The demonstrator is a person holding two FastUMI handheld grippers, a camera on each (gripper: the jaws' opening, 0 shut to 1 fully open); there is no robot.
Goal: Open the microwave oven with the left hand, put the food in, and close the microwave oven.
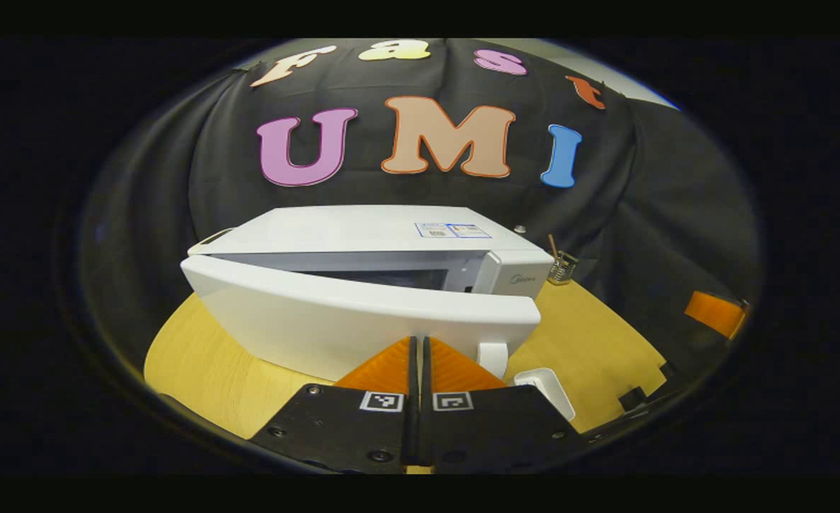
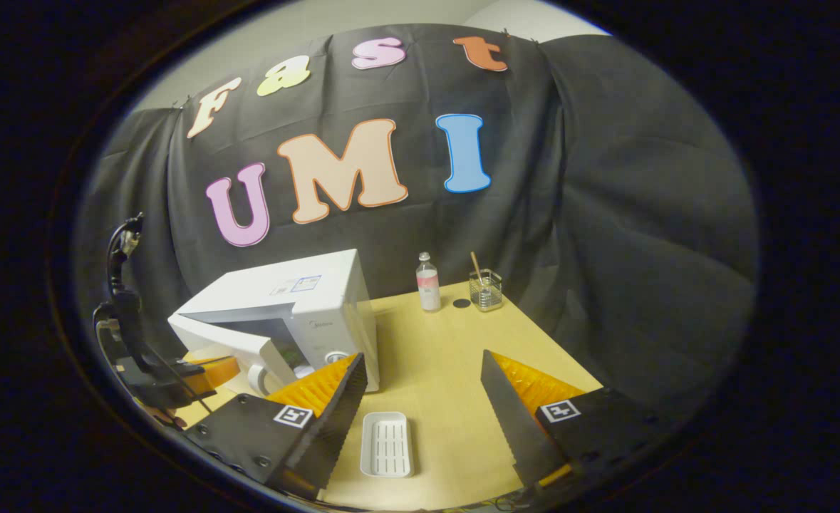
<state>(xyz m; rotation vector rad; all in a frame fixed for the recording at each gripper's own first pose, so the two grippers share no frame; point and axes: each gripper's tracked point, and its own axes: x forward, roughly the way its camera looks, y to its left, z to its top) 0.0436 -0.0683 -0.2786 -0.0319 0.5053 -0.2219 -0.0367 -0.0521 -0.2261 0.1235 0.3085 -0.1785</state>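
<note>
White plastic tray (image 2: 386,443) lay on the table (image 2: 448,370) between the right gripper's (image 2: 420,406) parted fingers, long axis pointing away; left gripper (image 1: 420,360), fingers together, seemingly touched the microwave's (image 1: 363,249) part-open door (image 1: 348,320).

The white boxy microwave oven (image 2: 298,313) has its white door (image 1: 348,320) swung partly open, blocking the front. The wooden table (image 2: 448,385) beside the small white ridged tray (image 2: 386,443) is bare.
</note>
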